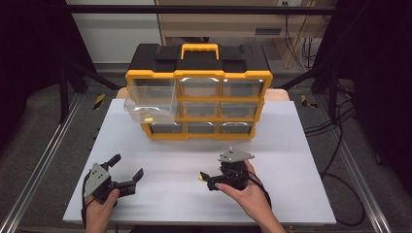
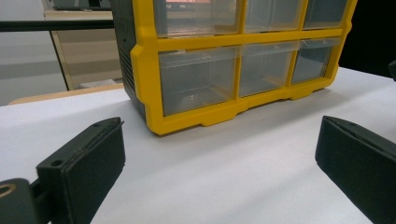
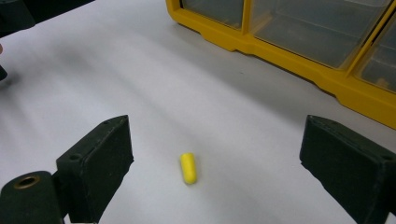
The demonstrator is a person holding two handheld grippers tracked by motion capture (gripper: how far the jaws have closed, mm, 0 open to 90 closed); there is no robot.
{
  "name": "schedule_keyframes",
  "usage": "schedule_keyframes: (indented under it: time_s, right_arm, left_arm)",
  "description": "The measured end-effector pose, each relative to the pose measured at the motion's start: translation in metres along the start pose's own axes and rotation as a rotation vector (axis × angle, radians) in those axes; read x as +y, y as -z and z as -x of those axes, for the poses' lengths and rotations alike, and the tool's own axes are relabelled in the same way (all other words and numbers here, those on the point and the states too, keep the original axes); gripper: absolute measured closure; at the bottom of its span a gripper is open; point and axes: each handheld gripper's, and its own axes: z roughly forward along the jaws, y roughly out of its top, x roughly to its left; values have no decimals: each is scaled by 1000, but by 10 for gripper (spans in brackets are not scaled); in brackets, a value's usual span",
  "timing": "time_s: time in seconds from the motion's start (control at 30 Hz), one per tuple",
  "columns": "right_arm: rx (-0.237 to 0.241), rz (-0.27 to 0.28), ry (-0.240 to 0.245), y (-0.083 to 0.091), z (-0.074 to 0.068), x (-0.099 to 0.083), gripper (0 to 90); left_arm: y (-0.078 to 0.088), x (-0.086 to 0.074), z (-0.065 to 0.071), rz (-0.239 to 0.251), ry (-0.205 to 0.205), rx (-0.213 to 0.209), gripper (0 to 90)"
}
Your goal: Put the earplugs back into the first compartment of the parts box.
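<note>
Yellow capsule [image 3: 188,168] lies between the right gripper's [image 3: 215,154] spread jaws; left gripper [image 1: 127,170] rests open.

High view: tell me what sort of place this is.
Probably a lab or workshop test bench. A white table stands inside a dark metal frame, loose cables trail across the floor, and a yellow drawer organiser sits in front of two hand-held grippers.

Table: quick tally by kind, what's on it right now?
Drawer cabinet: 1
Open drawer: 1
Yellow capsules: 2, one on the table, one in the open drawer
Hand-held grippers: 2, left, right
Total: 6
</note>
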Motion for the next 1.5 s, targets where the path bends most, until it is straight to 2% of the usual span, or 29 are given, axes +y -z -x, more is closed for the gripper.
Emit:
schedule_keyframes:
  time_s: [0.53, 0.7, 0.77, 0.93, 1.1, 1.3, 1.5]
  right_arm:
    - [-4, -56, -11, -13, -2, -14, 141]
    - [-18, -93, -2, -18, -3, -18, 256]
    - [-12, -104, 0, -21, -2, -20, 336]
    - [9, -133, -2, -29, 0, -25, 473]
    - [40, -144, 38, -40, -6, -25, 592]
    - [41, -163, 80, -53, -10, -26, 716]
    - [45, -176, 105, -55, -10, -28, 809]
  left_arm:
    - [1, 0, 0, -1, -3, 0, 12]
    - [1, 1, 0, 0, -4, 0, 12]
    - [0, 0, 0, -1, -5, -1, 12]
    - [0, 1, 1, 0, -8, -1, 12]
    - [0, 1, 1, -1, -10, -3, 12]
    - [1, 1, 1, -1, -8, -1, 12]
    - [0, 1, 1, -1, -8, -3, 12]
